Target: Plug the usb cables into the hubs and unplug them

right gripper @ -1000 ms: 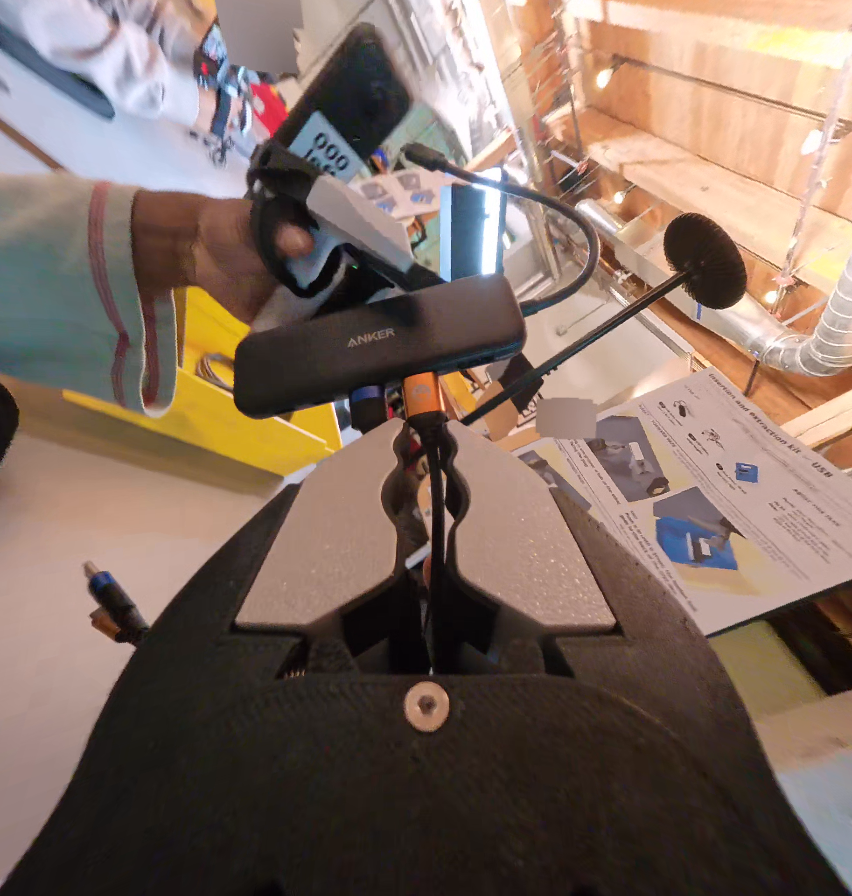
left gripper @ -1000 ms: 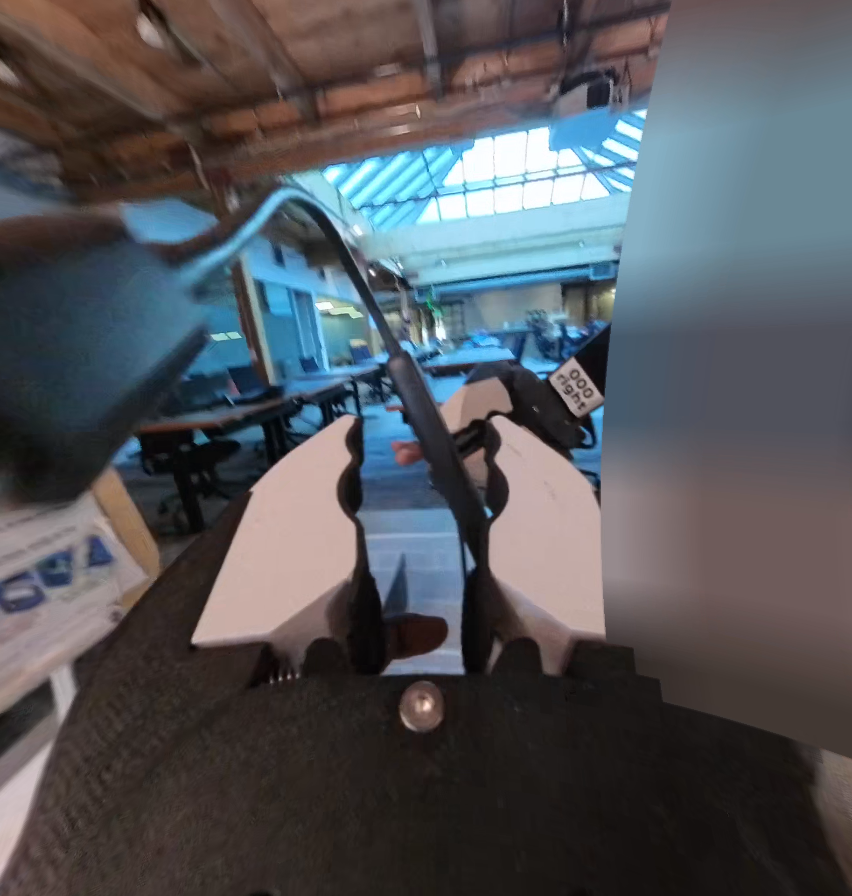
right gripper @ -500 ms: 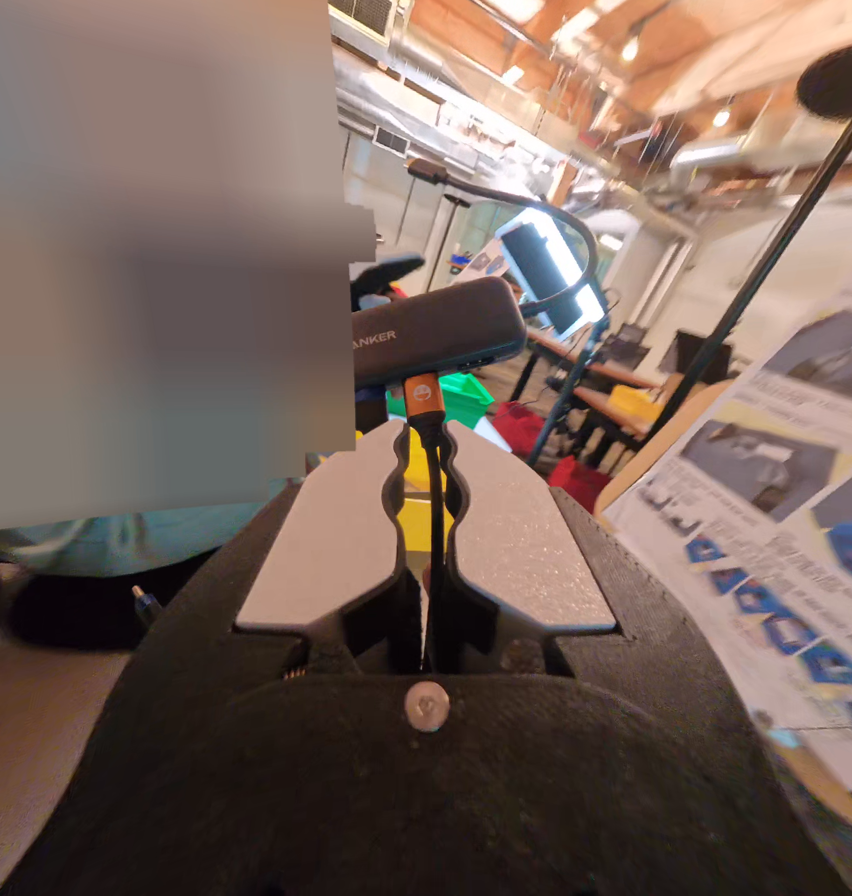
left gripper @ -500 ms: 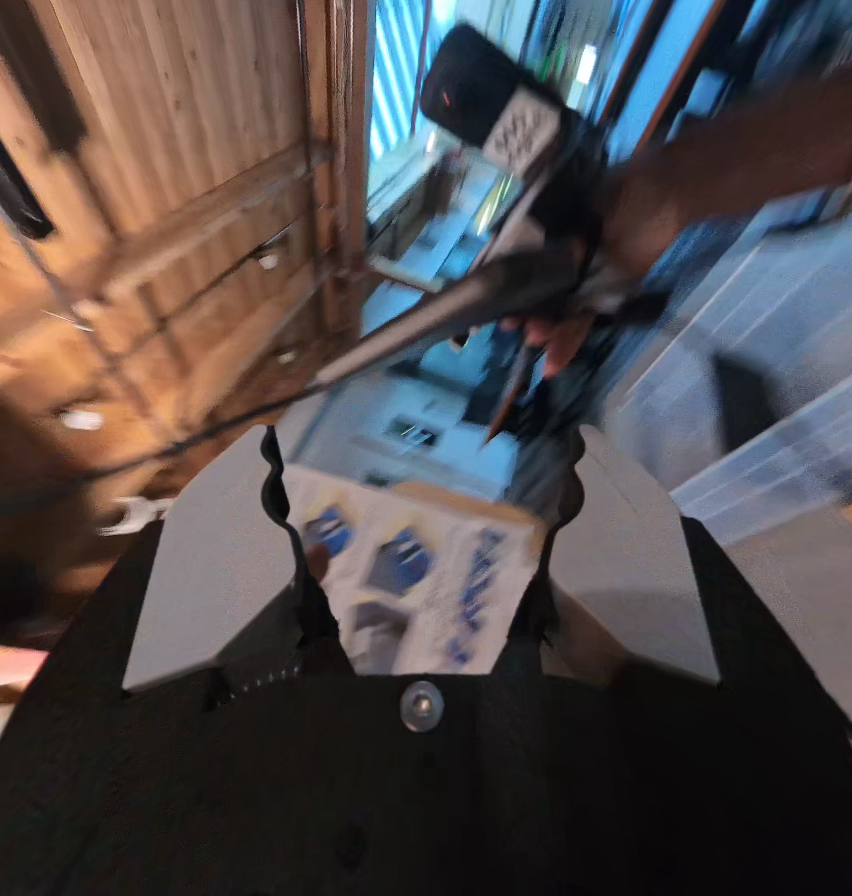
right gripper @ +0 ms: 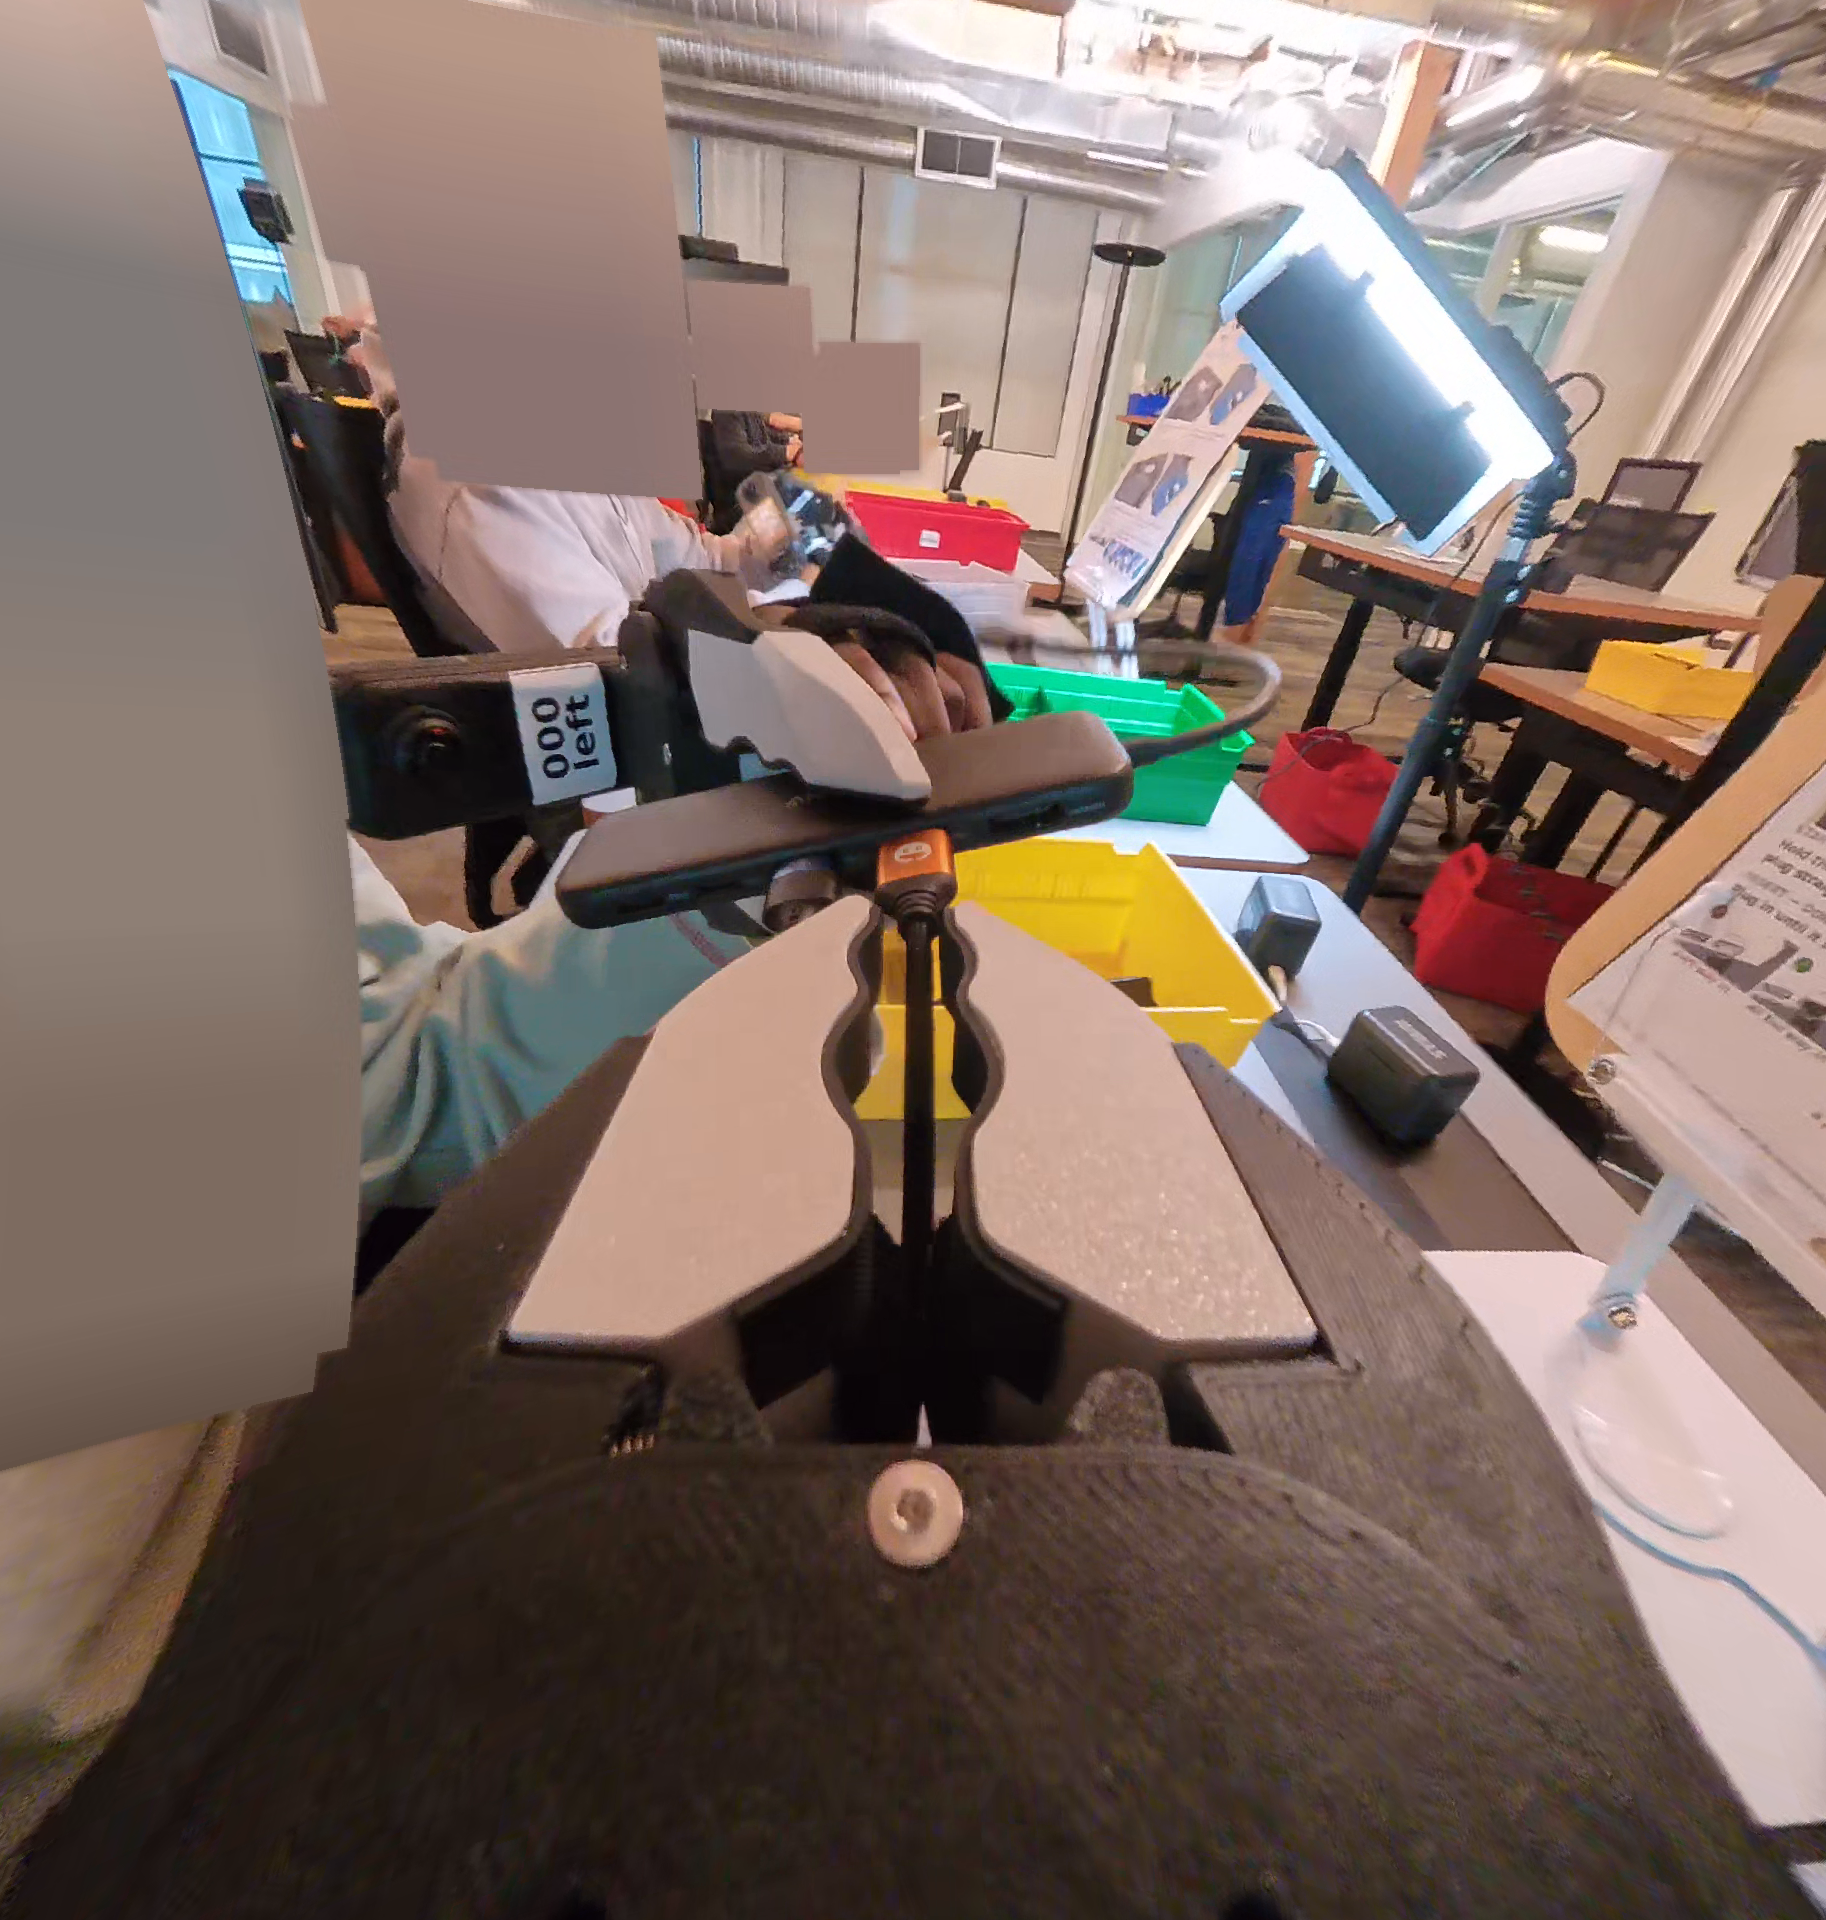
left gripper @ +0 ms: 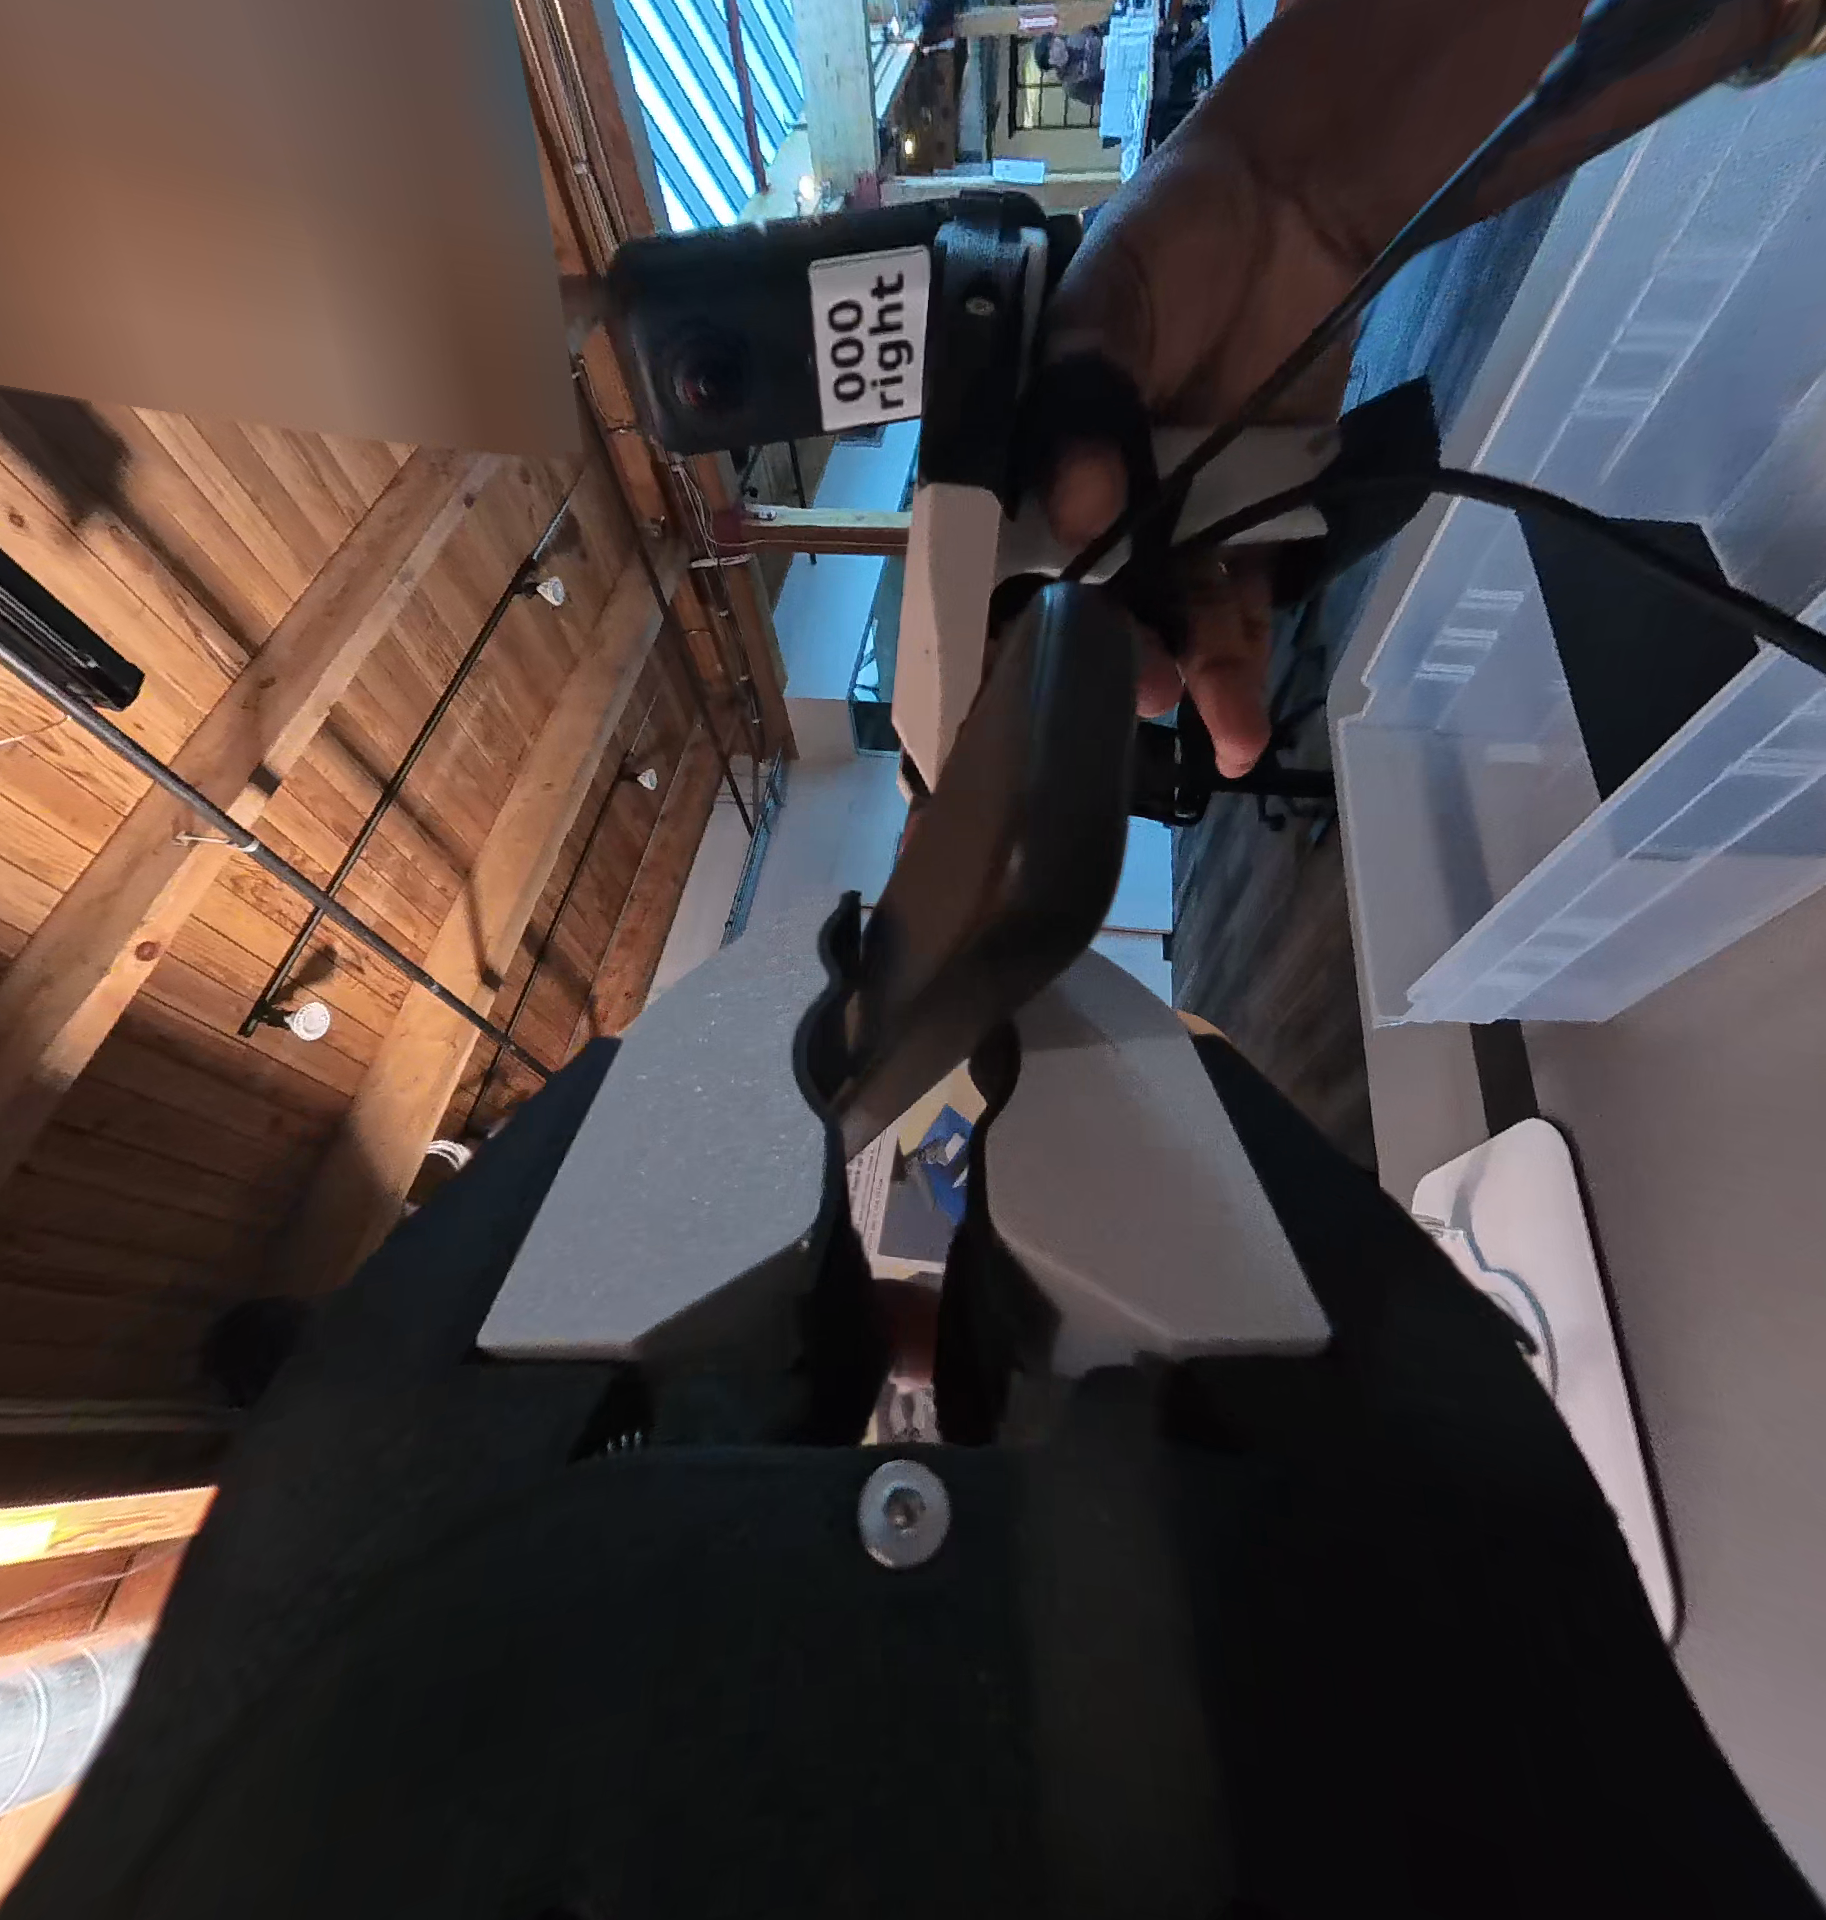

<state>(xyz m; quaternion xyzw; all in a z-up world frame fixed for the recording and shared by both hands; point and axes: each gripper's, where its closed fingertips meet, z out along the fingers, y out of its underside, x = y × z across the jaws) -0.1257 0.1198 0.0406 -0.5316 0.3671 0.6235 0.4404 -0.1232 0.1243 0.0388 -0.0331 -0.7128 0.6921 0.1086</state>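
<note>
USB hub, a slim dark grey bar with rounded ends (right gripper: 847,810), sits up in the air in front of me, well above the bench (right gripper: 1335,977), clamped flat between the grey fingers (right gripper: 805,717) of my left hand-held gripper (left gripper: 914,1013). In the left wrist view it runs out from between those fingers toward my other hand (left gripper: 1200,260). An orange-collared USB plug (right gripper: 914,868) is seated in a port on the hub's near edge, and its thin black cable (right gripper: 917,1091) runs straight back through my right hand-held gripper (right gripper: 914,935), whose fingers are drawn together on the cable just behind the collar.

My worry is the hold on the right: I judge it to be on the cord more than on the plug body, so a pull may let the cable slide through the pads, or strain the joint at the collar, without freeing the plug. A pull off the port's line could lever the plug sideways and bind it. On the left, the pinch looks to cover only part of the hub's length, so a hard tug could swivel it or drag it out. The hub's own black lead (right gripper: 1200,717) loops away to the right and could snag.
</note>
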